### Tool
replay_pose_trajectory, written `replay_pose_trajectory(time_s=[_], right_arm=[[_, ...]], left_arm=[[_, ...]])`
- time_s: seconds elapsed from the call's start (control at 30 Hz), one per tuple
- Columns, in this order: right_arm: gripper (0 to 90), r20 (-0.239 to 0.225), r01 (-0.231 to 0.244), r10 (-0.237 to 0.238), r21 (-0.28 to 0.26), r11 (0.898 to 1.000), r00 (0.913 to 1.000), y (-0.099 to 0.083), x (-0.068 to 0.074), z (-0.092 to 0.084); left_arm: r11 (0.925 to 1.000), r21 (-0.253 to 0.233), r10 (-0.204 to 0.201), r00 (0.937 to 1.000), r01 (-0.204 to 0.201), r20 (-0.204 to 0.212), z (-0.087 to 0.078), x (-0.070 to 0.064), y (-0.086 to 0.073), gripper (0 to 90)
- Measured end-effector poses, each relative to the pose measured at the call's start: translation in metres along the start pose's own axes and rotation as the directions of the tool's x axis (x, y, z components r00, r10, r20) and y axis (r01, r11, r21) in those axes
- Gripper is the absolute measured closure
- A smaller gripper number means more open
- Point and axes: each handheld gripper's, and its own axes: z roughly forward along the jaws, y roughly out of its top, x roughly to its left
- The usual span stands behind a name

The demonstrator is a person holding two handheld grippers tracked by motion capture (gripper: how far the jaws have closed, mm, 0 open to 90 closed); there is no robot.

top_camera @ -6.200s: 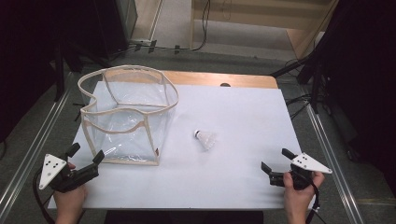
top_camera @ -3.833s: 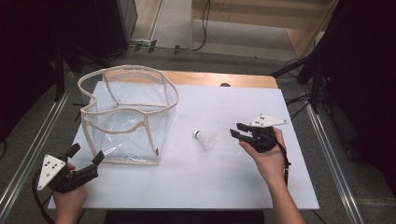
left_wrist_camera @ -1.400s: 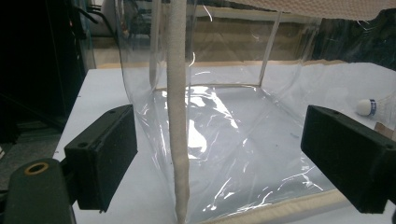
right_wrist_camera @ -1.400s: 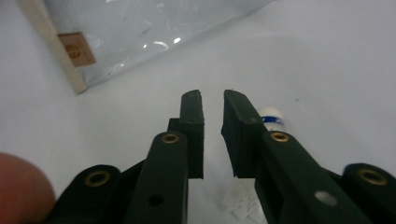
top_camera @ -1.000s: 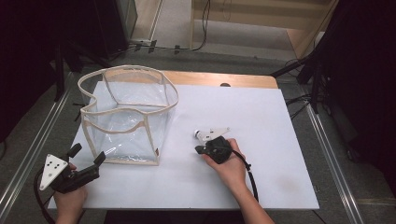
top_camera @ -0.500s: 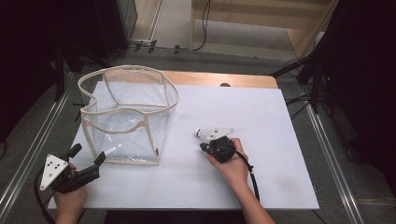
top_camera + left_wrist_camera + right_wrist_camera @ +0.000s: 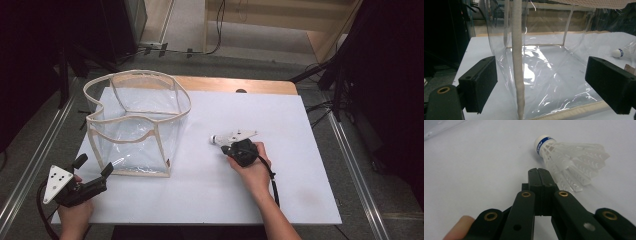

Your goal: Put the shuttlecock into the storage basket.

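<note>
Now the right gripper point(image 7: 539, 173) sits low on the white table point(image 7: 300, 200), jaws pressed flat together with nothing between them, the tips just beside the feathered skirt of the shuttlecock point(image 7: 569, 157). The shuttlecock lies on its side near the middle of the table, white cork with a blue band pointing away from the feathers, apart from the clear bag point(image 7: 137, 125) standing open to its left. Over at the near left corner, the left gripper point(image 7: 92, 167) has its jaws spread wide, holding nothing, aimed at the bag's corner seam point(image 7: 517, 62), which stands between the two pads without touching them.
</note>
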Motion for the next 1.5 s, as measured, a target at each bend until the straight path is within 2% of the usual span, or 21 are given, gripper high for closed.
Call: replay_pose_trajectory(time_s=[0.83, 1.5], right_arm=[[87.3, 0.057, -0.016, 0.015, 0.007, 1.000, 0.9983, 0.025, -0.028, 0.009], [87.3, 0.072, 0.000, -0.001, 0.014, 1.000, 0.9974, 0.054, -0.045, 0.032]], left_arm=[[1.0000, 0.001, -0.001, 1.0000, 0.001, 0.001, 0.000, 0.000, 0.000, 11.5], [1.0000, -0.001, -0.003, 1.0000, 0.003, 0.003, 0.001, 0.000, 0.000, 11.5]])
